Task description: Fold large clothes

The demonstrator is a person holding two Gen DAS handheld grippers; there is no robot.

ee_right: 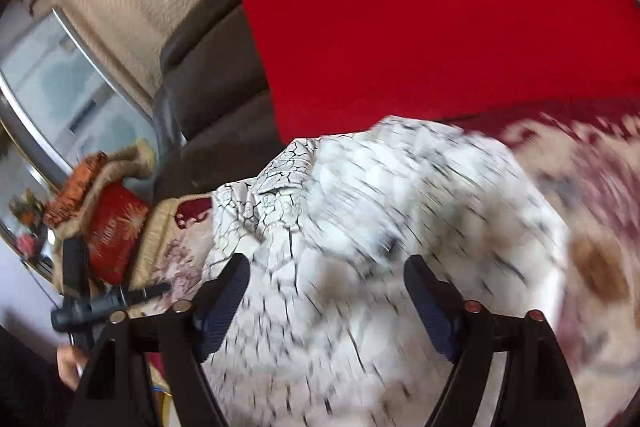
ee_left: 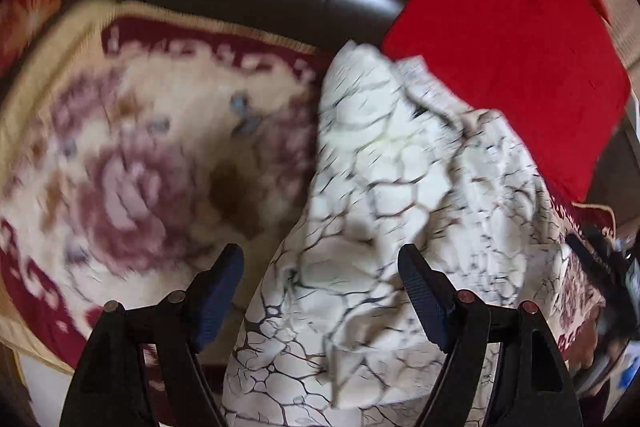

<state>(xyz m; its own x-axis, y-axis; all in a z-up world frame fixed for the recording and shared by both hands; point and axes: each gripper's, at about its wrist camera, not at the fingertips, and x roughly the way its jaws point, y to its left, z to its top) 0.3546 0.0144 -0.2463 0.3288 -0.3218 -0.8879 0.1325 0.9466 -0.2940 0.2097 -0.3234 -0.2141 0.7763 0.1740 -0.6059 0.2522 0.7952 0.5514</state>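
I see the white crackle-print garment (ee_left: pixel 400 195) heaped on the floral blanket (ee_left: pixel 132 147), just below the red cloth (ee_left: pixel 508 27). My left gripper (ee_left: pixel 322 267) and right gripper (ee_right: pixel 326 275) both gape wide above the garment, gripping nothing.

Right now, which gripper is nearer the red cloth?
Right, as far as the views show. The right gripper hangs open over the white crackle-print garment, facing the red cloth; the left gripper sees it off to one side.
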